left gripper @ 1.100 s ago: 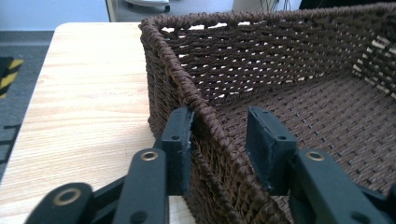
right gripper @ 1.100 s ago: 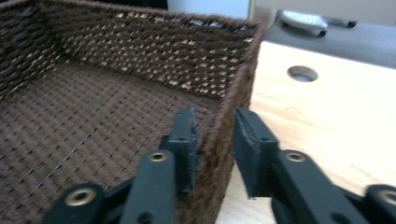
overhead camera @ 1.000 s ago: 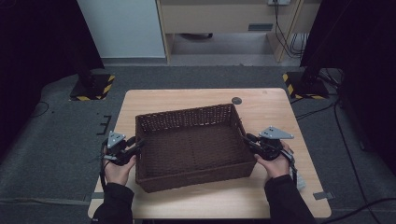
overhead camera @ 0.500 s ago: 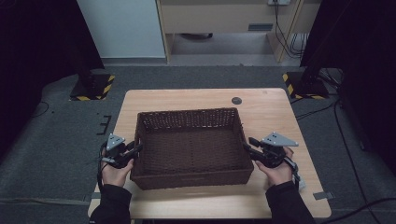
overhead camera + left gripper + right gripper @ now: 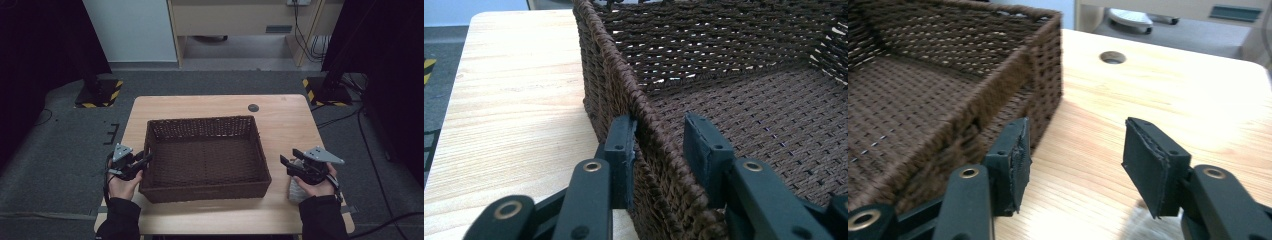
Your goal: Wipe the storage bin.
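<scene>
A dark brown wicker basket (image 5: 200, 121) stands square in the middle of the wooden table (image 5: 290, 125), with nothing in it. My left gripper (image 5: 146, 159) is shut on the basket's left wall; in the left gripper view its jaws (image 5: 656, 142) straddle the woven rim (image 5: 614, 75), one pad outside and one inside. My right gripper (image 5: 286, 166) hovers over bare wood to the right of the basket, apart from it. Its jaws have just been opening. In the right gripper view they (image 5: 1075, 150) stand wide with nothing between them, the basket's right wall (image 5: 998, 70) just beside the left pad.
A small round hole (image 5: 253, 107) lies in the tabletop behind the basket's right corner. A pale, soft-looking thing (image 5: 295, 190) lies under the right hand near the front edge. Bare wood runs along the table's right side and back.
The basket has swung from a skewed pose to square with the table. My right gripper let go of the right wall, opened, and drew off to the right. The left hand stayed put.
</scene>
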`<state>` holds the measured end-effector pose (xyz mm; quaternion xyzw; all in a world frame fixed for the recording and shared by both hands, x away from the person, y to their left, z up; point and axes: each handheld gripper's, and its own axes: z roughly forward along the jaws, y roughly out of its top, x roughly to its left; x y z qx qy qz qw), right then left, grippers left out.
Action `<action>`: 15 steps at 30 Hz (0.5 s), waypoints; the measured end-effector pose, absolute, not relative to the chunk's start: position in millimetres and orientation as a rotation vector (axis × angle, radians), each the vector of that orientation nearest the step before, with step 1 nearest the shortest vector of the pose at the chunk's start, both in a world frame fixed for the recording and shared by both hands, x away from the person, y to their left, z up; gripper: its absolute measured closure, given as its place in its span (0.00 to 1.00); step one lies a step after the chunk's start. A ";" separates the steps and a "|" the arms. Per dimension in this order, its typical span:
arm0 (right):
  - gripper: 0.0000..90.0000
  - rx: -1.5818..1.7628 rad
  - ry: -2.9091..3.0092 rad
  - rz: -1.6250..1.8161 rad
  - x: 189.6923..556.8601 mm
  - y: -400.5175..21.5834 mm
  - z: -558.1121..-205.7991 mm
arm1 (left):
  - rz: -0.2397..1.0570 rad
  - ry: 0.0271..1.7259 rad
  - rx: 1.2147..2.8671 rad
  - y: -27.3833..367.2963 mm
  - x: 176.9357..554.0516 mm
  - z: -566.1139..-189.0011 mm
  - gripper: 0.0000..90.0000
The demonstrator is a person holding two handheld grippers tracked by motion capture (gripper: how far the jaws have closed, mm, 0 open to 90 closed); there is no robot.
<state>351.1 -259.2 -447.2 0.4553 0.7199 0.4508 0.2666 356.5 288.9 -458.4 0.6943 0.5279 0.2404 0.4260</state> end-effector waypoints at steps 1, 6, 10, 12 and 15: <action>0.48 1.234 1.927 1.214 349.8 -261.9 -446.2 | 0.599 1.321 1.734 289.1 356.6 -458.5 0.71; 0.45 1.262 1.878 1.200 343.5 -276.1 -443.2 | 0.596 1.324 1.724 289.4 356.4 -459.1 0.70; 0.42 1.292 1.869 1.142 339.9 -286.9 -448.9 | 0.602 1.322 1.731 288.8 356.0 -458.7 0.71; 0.42 1.312 1.862 1.119 336.9 -291.9 -452.2 | 0.607 1.319 1.731 288.5 355.7 -458.8 0.71; 0.42 1.339 1.877 1.095 331.8 -297.6 -460.5 | 0.609 1.318 1.733 288.4 355.6 -458.6 0.71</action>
